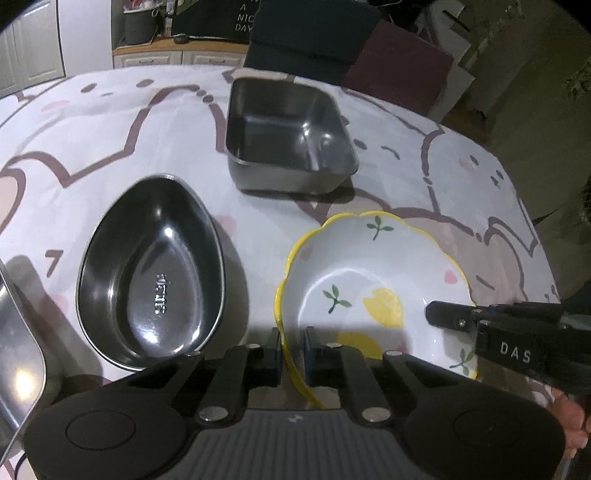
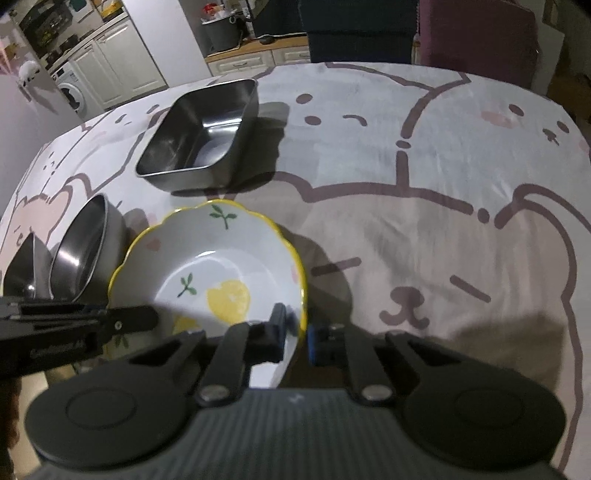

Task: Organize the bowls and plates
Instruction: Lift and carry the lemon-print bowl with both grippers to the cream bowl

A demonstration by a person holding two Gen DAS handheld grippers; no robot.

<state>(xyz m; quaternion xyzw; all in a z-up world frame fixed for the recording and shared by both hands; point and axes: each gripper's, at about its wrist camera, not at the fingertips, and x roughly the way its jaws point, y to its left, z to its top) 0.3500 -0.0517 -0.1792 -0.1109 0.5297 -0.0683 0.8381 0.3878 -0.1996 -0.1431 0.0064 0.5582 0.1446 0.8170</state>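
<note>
A white ceramic bowl [image 1: 369, 273] with a yellow scalloped rim and lemon print sits on the cloth-covered table. My left gripper [image 1: 292, 347] is shut on the bowl's left rim, one finger inside and one outside. My right gripper [image 2: 295, 332] is shut on the same bowl [image 2: 221, 258] at its right rim. In the left wrist view the right gripper [image 1: 454, 314] reaches in from the right onto the far rim. An egg-shaped steel bowl [image 1: 151, 273] lies left of the ceramic bowl. A square steel container [image 1: 288, 136] stands behind both.
A third steel dish [image 1: 18, 354] shows at the left edge. The table [image 2: 443, 166] carries a white cloth with bear drawings, open to the right of the bowl. A dark chair [image 1: 314, 33] and cabinets stand beyond the far edge.
</note>
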